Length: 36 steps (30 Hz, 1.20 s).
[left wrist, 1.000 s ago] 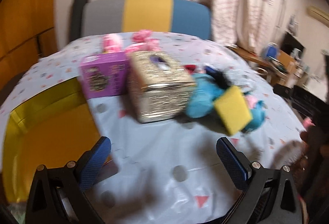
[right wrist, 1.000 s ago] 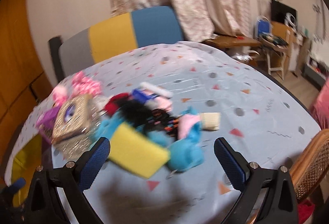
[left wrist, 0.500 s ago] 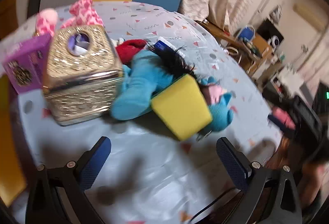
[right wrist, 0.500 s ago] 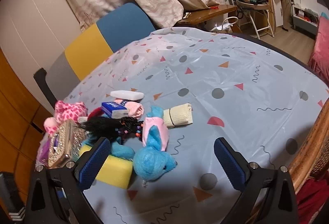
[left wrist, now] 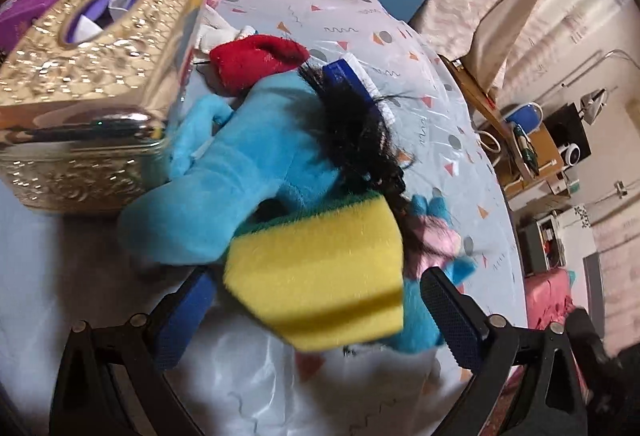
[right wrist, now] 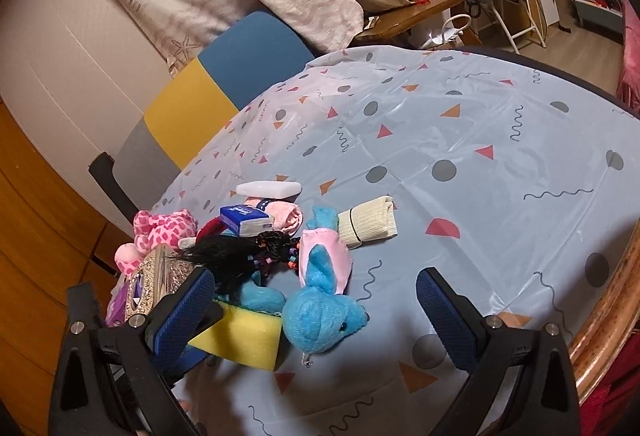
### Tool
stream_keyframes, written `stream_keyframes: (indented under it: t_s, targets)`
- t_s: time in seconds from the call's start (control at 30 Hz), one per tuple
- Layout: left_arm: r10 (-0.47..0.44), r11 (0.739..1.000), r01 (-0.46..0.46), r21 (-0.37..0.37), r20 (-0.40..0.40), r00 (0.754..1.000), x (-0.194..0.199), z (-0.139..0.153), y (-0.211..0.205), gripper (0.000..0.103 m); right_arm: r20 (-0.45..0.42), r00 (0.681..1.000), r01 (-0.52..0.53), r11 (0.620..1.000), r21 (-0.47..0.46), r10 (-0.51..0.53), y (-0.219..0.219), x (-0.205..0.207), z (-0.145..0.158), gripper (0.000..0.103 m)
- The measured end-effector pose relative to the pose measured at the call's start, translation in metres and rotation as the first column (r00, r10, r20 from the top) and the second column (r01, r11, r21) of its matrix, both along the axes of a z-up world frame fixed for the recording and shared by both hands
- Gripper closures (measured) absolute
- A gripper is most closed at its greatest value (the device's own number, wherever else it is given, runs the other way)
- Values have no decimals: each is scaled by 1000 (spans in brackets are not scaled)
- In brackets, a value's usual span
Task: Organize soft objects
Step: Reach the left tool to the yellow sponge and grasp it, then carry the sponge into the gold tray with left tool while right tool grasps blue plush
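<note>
My left gripper (left wrist: 316, 316) hangs open over the pile of soft things, its blue pads spread to either side of the yellow sponge (left wrist: 320, 272), which sits dead ahead and just short of the fingertips. The sponge's long axis runs across my view, roughly from pad to pad, so I judge the jaws would close on its ends, not its flat faces. It lies against the blue plush toy (left wrist: 240, 172), with a tuft of black hair (left wrist: 356, 132) draped over both and a gold tissue box (left wrist: 92, 92) beside them on the table (left wrist: 440, 124).

My right gripper (right wrist: 316, 312) is also open and empty, held farther back; the left is plainly the nearer to the sponge.

The right view gives what the left cannot: the toy's head (right wrist: 320, 320) and pink shirt beside the sponge (right wrist: 240, 336), a rolled cream cloth (right wrist: 370, 222), a blue tissue pack (right wrist: 244, 220) and the pink spotted plush (right wrist: 164, 228) behind. The left view alone shows the sponge's green scouring edge and a red cloth (left wrist: 256, 60) tucked behind the toy.
</note>
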State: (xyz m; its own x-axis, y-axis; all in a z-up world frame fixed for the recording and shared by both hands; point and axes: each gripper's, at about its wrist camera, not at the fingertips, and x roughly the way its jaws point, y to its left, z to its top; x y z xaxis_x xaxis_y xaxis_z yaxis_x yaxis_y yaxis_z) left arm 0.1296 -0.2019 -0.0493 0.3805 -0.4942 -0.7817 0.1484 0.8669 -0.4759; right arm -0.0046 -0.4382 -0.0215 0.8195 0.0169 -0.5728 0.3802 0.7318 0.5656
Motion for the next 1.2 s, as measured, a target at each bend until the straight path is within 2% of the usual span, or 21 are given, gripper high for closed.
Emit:
stream_keyframes:
  t_s: [0.03,0.07,0.17,0.37,0.53,0.6,0.73,0.8,0.93,1.0,1.03,1.07,1.1,1.17,1.2]
  targets:
    - [6,1000,-6,4,2,1000,3,-3,-3,26,2,1000,0,1000,4,0,0,0,0,0]
    - [11,1000,-11,1,4,1000,5,-6,-5,32,3,1000,-1,1000,8,1,-1,0,-1,0]
    - [-35,999,34,-40,-13,999,6,-14,-6,32,4,1000,3,1000,23,-3,-3,-1,-2,0]
    - [-116,990,120,-79,52,992,-13,4,22,32,-13,1000,2,1000,18,-1,-1,0,-2,0]
    - [-184,981,186,-61,41,982,-37,10,61,31,-50,999,2,1000,-3,-2,3,3,-2,1]
    - [-212,977,213,-19,50,976,-49,10,78,31,-74,997,1,1000,-11,-1,4,5,-3,1]
    - [-228,973,226,51,30,973,-66,2,106,31,-171,984,-49,999,2,49,10,24,-10,1]
    - [-223,975,222,23,25,975,-71,-1,121,31,-230,972,-60,998,-14,55,14,38,-14,2]
    - [-214,977,214,2,32,976,-74,-4,128,32,-322,944,-99,994,-56,76,20,77,-22,17]
    - [-214,977,214,6,45,976,-70,-4,123,32,-410,909,-121,988,-94,72,21,101,-33,29]
    - [-217,976,217,11,55,975,-70,-3,121,32,-436,897,-130,986,-106,71,22,109,-39,41]
    - [-219,976,219,17,66,973,-70,-1,118,32,-465,882,-149,983,-109,82,22,117,-49,64]
    - [-221,975,221,21,75,972,-70,-2,117,33,-484,870,-160,983,-93,96,22,120,-57,72]
    - [-226,974,225,21,94,969,-71,1,116,33,-480,867,-165,986,-23,134,18,121,-67,72]
    - [-226,974,226,12,104,969,-72,2,117,33,-472,872,-158,987,-16,131,17,119,-67,72]
